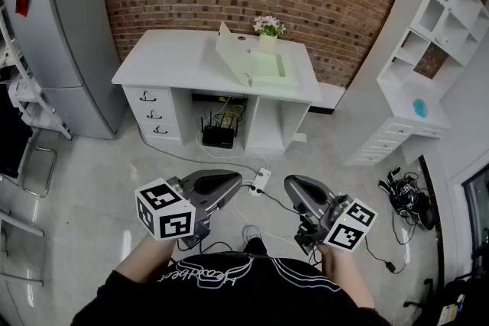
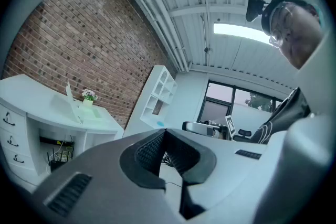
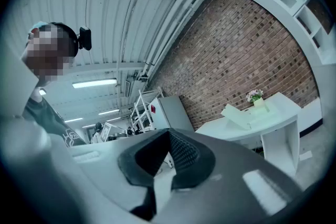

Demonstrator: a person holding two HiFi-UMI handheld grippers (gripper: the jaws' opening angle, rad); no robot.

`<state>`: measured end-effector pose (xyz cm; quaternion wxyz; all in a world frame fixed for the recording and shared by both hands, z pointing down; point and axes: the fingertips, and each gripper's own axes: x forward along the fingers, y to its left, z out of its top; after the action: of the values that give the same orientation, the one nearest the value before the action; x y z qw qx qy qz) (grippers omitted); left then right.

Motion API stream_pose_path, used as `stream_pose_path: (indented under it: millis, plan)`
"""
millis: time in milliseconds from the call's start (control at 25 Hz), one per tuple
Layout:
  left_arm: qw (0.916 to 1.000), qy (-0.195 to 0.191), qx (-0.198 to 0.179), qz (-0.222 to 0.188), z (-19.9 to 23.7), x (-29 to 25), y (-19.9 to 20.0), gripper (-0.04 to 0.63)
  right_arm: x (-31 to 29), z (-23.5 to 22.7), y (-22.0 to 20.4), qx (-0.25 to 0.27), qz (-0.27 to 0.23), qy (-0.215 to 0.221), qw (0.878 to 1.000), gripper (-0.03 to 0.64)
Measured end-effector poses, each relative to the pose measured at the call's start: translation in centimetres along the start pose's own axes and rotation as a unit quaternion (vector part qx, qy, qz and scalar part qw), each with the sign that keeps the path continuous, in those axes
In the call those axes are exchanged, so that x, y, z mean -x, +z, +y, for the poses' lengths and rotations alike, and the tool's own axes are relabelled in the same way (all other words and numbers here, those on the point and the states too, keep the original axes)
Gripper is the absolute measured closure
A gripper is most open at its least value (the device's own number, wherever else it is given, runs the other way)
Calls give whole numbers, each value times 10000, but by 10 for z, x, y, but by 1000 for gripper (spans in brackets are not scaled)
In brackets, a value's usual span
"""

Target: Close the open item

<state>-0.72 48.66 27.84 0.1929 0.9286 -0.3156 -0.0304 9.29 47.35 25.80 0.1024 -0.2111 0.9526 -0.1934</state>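
The open item is a pale laptop (image 1: pixel 248 59) on the white desk (image 1: pixel 176 57) across the room, its lid raised and tilted left. It also shows small in the left gripper view as the laptop (image 2: pixel 77 107) and in the right gripper view as the laptop (image 3: pixel 239 114). Both grippers are held close to my body, far from the desk. My left gripper (image 1: pixel 235 181) is shut with nothing in it, its tips touching (image 2: pixel 164 132). My right gripper (image 1: pixel 290 185) is likewise shut and holds nothing (image 3: pixel 169 132).
A small flower pot (image 1: pixel 268 27) stands behind the laptop. Under the desk sit a router (image 1: pixel 218 137) and cables; a power strip (image 1: pixel 260 180) lies on the floor before me. A grey fridge (image 1: pixel 65 50) stands left, a white shelf unit (image 1: pixel 428 50) right.
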Motion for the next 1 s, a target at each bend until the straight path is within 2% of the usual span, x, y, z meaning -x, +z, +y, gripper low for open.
stream_pose_path:
  millis: [360,560,760,1000]
  plan:
    - [9992,-31,317,-248,-1,10,13,594,-2,5,10,-343,-98,141,9993,614]
    - [9989,-4,406,-252,8,6,13,594,-3,-1,8,-288,20,139,9995,614]
    - [9987,26,477,-177,22,-14,11,594,-5,-29,4,-518,1,55,9986,614]
    - [9978,237,607,-125,64,-41,15,594,-23,-80,6,-664,99,38,9977,614]
